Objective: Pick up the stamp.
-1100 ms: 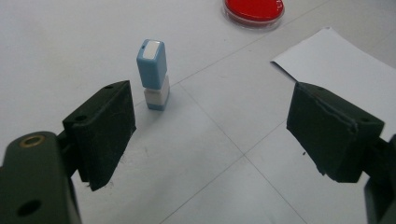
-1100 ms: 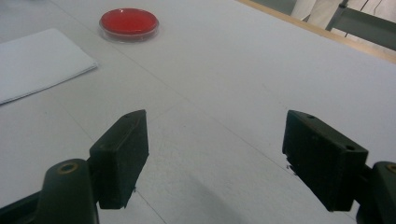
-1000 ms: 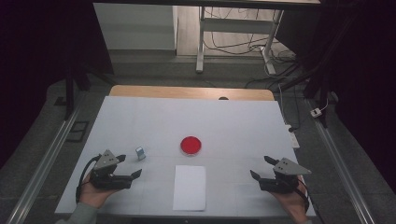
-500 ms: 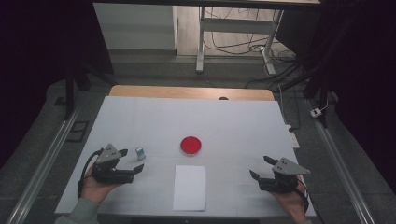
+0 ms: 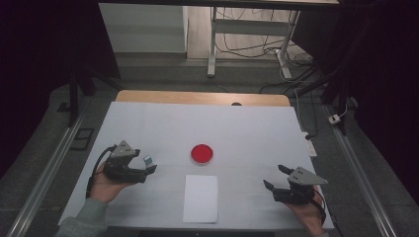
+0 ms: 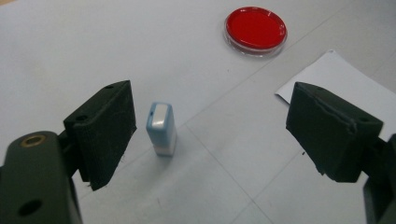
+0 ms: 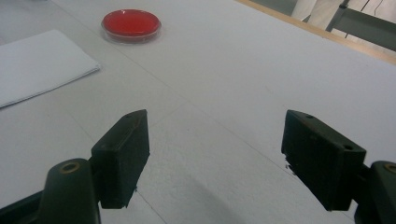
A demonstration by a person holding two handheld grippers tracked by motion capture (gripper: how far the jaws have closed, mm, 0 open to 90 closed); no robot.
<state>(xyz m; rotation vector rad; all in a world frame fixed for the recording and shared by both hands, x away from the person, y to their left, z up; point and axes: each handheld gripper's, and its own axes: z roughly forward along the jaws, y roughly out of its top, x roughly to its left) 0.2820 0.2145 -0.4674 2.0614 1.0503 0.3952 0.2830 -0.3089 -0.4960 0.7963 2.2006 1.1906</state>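
Note:
A small blue-and-white block [image 6: 161, 127] stands upright on the white table, between the open jaws of my left gripper [image 6: 217, 130] and closer to the left jaw, touching neither. From above, the left gripper [image 5: 146, 164] reaches the block [image 5: 147, 159] at the left of the table. A red round dish [image 5: 202, 153] sits mid-table, with a white sheet of paper [image 5: 200, 197] just in front of it. My right gripper [image 5: 273, 176] rests open at the front right with nothing between its jaws [image 7: 215, 140]. The dish [image 7: 131, 23] and the paper [image 7: 37, 65] lie beyond it.
The white table cover [image 5: 247, 133] ends at a wooden strip [image 5: 197, 98] along the far edge. Metal rails [image 5: 360, 173] run down both sides of the table. A desk frame and cables [image 5: 247, 44] stand on the floor behind.
My left gripper has moved forward and to the right, so the block now stands between its open jaws. The right gripper has barely shifted.

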